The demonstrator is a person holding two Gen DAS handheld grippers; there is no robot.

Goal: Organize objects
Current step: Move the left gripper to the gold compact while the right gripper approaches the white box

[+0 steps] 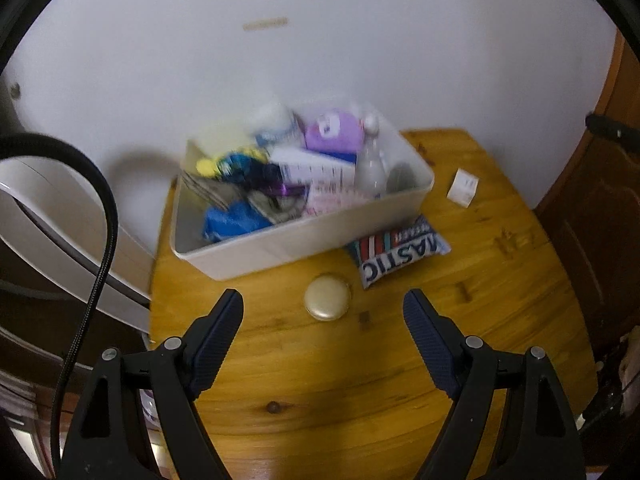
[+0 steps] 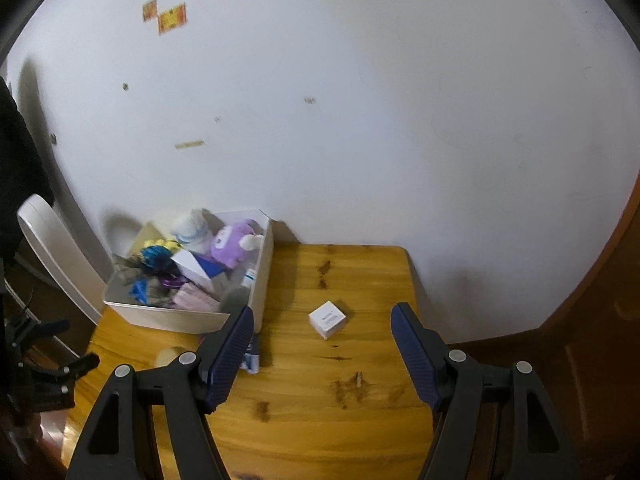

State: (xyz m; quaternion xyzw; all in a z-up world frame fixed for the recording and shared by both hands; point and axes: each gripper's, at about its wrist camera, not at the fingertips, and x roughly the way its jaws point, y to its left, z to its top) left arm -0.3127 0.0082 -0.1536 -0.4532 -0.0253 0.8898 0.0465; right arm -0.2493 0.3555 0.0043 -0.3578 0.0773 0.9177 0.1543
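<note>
Both grippers tilt down, fingers apart: left gripper over, seemingly, a compact

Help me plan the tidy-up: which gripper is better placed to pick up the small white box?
Right. The small white box lies straight ahead between the right gripper's open jaws; the left gripper faces the round gold case instead.

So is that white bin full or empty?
Nearly full: the white bin holds a heap of boxes, a bottle and soft toys, some rising above its rim.
</note>
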